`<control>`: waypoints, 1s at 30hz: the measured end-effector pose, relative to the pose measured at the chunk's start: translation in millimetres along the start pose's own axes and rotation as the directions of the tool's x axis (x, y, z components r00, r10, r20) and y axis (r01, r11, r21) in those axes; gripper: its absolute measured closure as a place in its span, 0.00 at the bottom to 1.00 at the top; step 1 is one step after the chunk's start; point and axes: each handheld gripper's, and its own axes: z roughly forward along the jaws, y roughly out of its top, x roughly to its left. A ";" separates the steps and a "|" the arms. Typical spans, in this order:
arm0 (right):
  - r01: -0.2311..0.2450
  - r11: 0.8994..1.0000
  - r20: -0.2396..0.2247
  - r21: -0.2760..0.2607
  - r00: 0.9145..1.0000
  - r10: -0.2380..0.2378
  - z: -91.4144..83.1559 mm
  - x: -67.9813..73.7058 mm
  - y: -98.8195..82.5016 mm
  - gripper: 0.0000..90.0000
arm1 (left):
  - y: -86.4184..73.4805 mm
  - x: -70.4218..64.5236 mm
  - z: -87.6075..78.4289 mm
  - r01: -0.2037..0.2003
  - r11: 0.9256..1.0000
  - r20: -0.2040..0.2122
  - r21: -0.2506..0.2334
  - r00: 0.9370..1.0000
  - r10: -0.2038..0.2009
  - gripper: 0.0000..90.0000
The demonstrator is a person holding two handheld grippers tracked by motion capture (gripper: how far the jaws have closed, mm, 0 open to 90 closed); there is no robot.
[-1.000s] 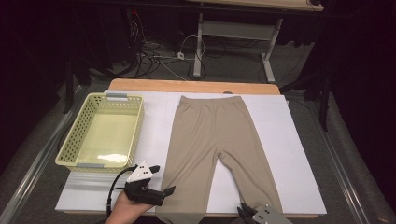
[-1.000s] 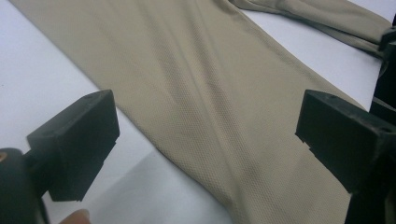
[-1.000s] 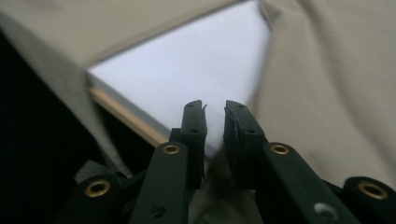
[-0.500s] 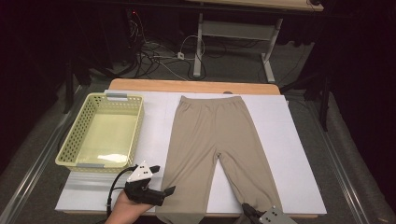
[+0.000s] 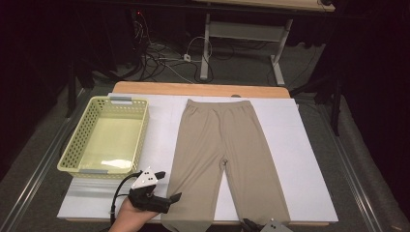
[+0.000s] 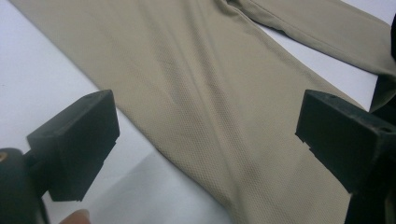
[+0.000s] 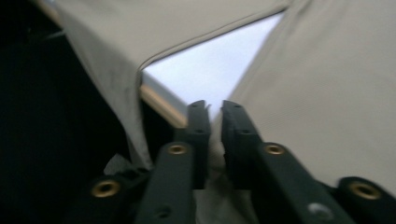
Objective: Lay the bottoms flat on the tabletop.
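The white-covered table (image 5: 314,145) carries the beige trousers (image 5: 217,140) laid flat at its middle, waistband toward 12 o'clock and both leg ends hanging just over the edge at 6 o'clock. The yellow basket (image 5: 72,140) stands apart from them at 9 o'clock.

We judge the step in hand to be taking hold of the two leg hems for a fold toward the waist. To do it well, we should seat each hem deep between the pads and grip both legs at matching spots. Then we lift evenly, so the cloth does not skew or drag toward the basket.

The left gripper (image 5: 169,186), at 7 o'clock, has its jaws wide apart and holds nothing. It still needs to come in over the hem beside it. The right gripper (image 5: 249,225), at 6 o'clock, has jaws a narrow slit apart and they have just been opening. Cloth lies in the slit, but the pads do not seem to press it, so we should close again before lifting.

The high view gives the whole layout and the basket. The right gripper view alone gives that slit, and the table edge showing in the gap between the two legs. The left gripper view gives the weave and the leg's long edge on the white sheet.
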 end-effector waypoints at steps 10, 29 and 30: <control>-0.244 0.967 0.228 -0.079 0.940 0.256 -35.5 -73.9 -34.9 0.78 | 0.1 0.1 0.3 0.001 1.000 0.001 0.002 1.000 -0.001 0.06; -0.263 0.964 0.259 -0.035 0.929 0.263 -41.5 -85.1 -47.5 1.00 | -2.2 -6.1 -3.5 -0.018 1.000 -0.019 -0.021 1.000 0.018 0.06; -0.264 0.964 0.257 -0.038 0.930 0.264 -40.7 -84.6 -46.5 0.97 | -1.6 -8.9 -3.5 -0.019 1.000 -0.010 -0.018 1.000 0.019 0.06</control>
